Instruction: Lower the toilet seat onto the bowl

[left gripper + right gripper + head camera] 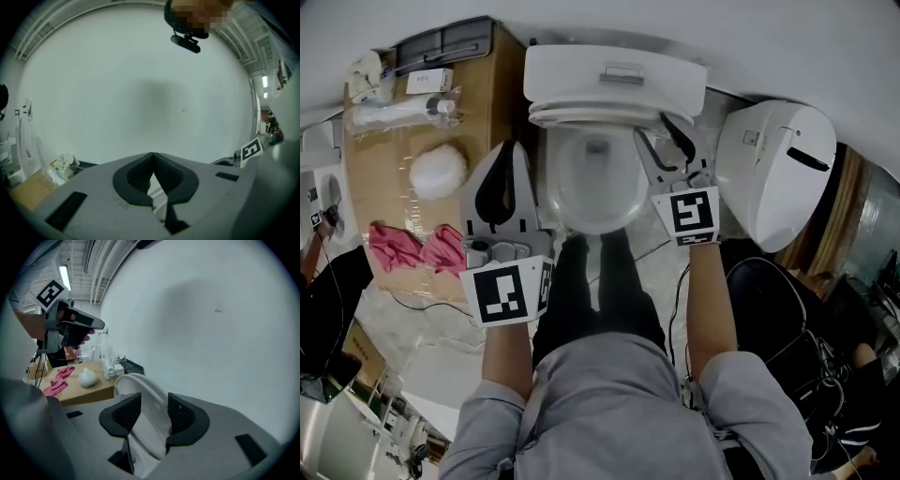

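from the head view: looking steeply down on an open toilet bowl (595,187), with the toilet seat (581,116) raised and leaning back against the tank (614,77). just left of the bowl, the left gripper (514,148), fingers pressed together at the tips, holding nothing and clear of the toilet. at the seat's right edge, the right gripper (656,125), reaching up to the rim from the person's right arm. further left, a cardboard top (487,94) bearing pink gloves (422,248) and a white puff (439,172). right of the toilet, a white bin (773,173).

from the left gripper view: dark pads (136,176) meeting at their tips, nothing between them, pointed at a bare white wall (140,84). low at the right edge, the right gripper's marker cube (251,150). low at the left, a corner of the cardboard top (28,192).

from the right gripper view: fingers (123,414) partway spread, one pad on each side of the upright toilet seat (147,408), pinching its rim. beyond the seat, the cardboard top (89,392) with the pink gloves (58,380) and the white puff (87,377). up at the left, the left gripper (70,329), well apart from the seat.
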